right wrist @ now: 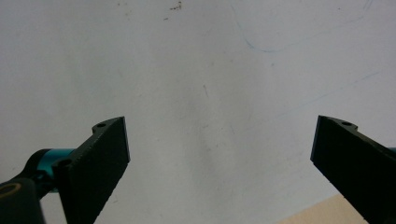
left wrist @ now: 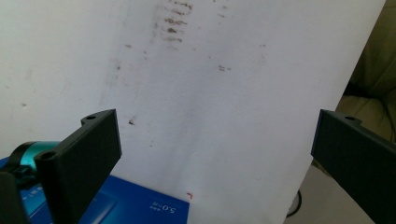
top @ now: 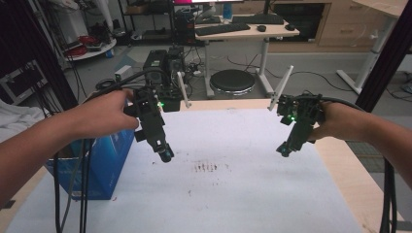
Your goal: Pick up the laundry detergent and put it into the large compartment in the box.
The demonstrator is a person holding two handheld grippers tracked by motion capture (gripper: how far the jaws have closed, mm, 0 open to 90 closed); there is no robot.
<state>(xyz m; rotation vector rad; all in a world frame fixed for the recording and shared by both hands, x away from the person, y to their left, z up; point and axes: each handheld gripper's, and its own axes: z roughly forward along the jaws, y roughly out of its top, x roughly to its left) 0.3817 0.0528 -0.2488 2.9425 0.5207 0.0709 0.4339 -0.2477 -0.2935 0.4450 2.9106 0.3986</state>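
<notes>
A person's hands hold both grippers above a white sheet (top: 233, 184) that covers the wooden table (top: 350, 179). My left gripper (top: 165, 154) hangs over the sheet's left part, tilted down, beside a blue box (top: 104, 165). In the left gripper view its jaws (left wrist: 217, 119) stand wide apart with nothing between them, above the sheet and a corner of the blue box (left wrist: 140, 205). My right gripper (top: 286, 148) hovers over the sheet's right part. In the right gripper view its jaws (right wrist: 223, 122) are also wide apart and hold nothing.
Dark smudges (top: 206, 166) mark the middle of the sheet. Black cables (top: 82, 184) hang down at the left, in front of the blue box. Beyond the table's far edge stand a round stool (top: 232, 81) and a desk (top: 243, 31) with keyboards.
</notes>
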